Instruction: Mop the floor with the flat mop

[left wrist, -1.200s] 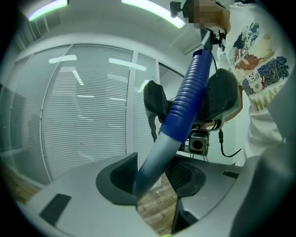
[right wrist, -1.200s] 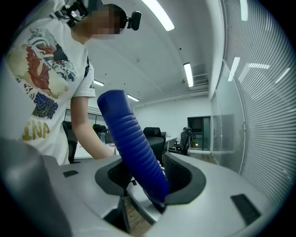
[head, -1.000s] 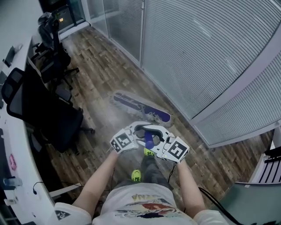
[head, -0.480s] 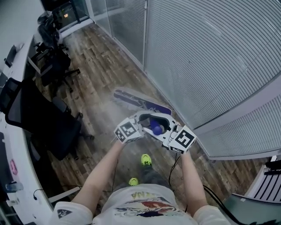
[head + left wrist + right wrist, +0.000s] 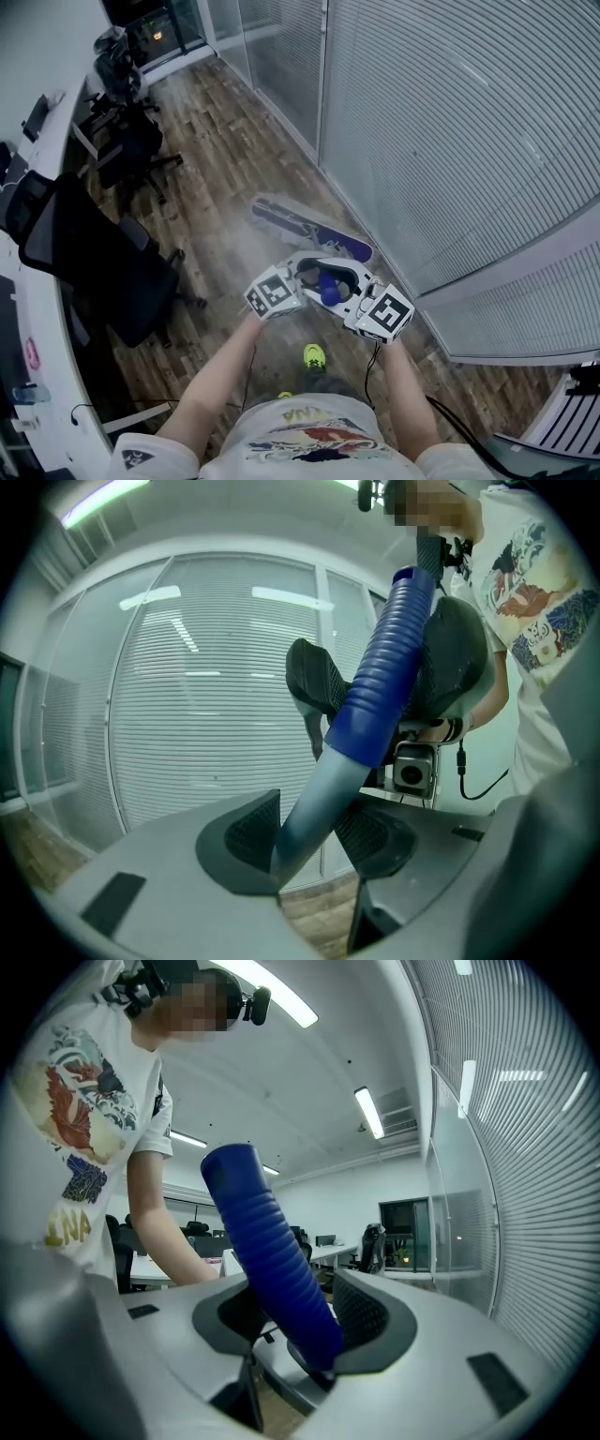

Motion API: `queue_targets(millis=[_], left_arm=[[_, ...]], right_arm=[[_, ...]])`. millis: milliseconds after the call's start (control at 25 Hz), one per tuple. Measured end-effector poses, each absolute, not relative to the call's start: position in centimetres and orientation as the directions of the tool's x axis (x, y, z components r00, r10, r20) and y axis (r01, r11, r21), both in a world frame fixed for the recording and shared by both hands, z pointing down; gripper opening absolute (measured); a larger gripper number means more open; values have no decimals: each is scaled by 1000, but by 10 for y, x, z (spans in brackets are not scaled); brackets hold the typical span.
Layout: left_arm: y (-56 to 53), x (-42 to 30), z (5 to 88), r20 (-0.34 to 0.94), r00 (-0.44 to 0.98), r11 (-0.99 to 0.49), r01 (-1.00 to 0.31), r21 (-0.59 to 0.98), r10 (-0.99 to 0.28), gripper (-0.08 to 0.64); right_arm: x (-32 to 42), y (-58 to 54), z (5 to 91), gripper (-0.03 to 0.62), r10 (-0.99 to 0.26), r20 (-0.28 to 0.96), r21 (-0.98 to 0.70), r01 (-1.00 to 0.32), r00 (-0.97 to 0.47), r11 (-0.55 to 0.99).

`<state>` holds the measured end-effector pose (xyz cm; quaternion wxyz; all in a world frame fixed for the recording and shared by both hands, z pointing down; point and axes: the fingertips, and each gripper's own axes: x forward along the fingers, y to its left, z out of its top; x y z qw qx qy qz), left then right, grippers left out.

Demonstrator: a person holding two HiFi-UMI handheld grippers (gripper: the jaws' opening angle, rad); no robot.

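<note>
Left gripper (image 5: 309, 279) and right gripper (image 5: 345, 292) are both clamping the mop handle (image 5: 327, 287), with the flat mop head (image 5: 307, 228) lying on the floor (image 5: 216, 141).

Along the left, a pale curved worktop (image 5: 56, 375) is running past black mesh-backed office chairs (image 5: 94, 253), which are crowding that side of the dark, streaky wood planks. The long, flat mop head, purple with a pale fringe, is resting ahead of the person, close to the foot of the glass partition (image 5: 469, 122) with its fine horizontal blinds. The left gripper's ribbed black jaws are pressing on the smooth grey shaft (image 5: 314, 799) just below the blue sleeve (image 5: 384, 677). The right gripper's jaws are squeezing that ridged blue sleeve itself, higher up the handle. A neon-green shoe (image 5: 314, 355) is showing beneath the grippers.
</note>
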<state>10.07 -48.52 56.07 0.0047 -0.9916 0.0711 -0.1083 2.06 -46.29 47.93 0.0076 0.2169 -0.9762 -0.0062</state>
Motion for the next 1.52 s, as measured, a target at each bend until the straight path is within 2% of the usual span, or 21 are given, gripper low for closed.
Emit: queue_targets(millis=[280, 520, 840, 1120, 1520], left_arm=[[-438, 77, 571, 276, 941, -981, -180, -79, -195, 156], [-384, 56, 581, 313, 931, -982, -170, -81, -187, 155], [-271, 14, 576, 273, 944, -983, -171, -65, -183, 155], [-175, -20, 583, 306, 941, -989, -128, -70, -144, 155], [-76, -33, 577, 301, 944, -990, -127, -56, -138, 156]], right_arm=[[-5, -411, 493, 192, -422, 74, 10, -423, -903, 906], [-28, -357, 504, 192, -437, 104, 17, -437, -894, 899], [-72, -245, 500, 192, -449, 102, 31, -448, -888, 893], [-109, -152, 507, 192, -460, 134, 38, -459, -878, 888], [-121, -54, 502, 192, -456, 132, 28, -456, -880, 889]])
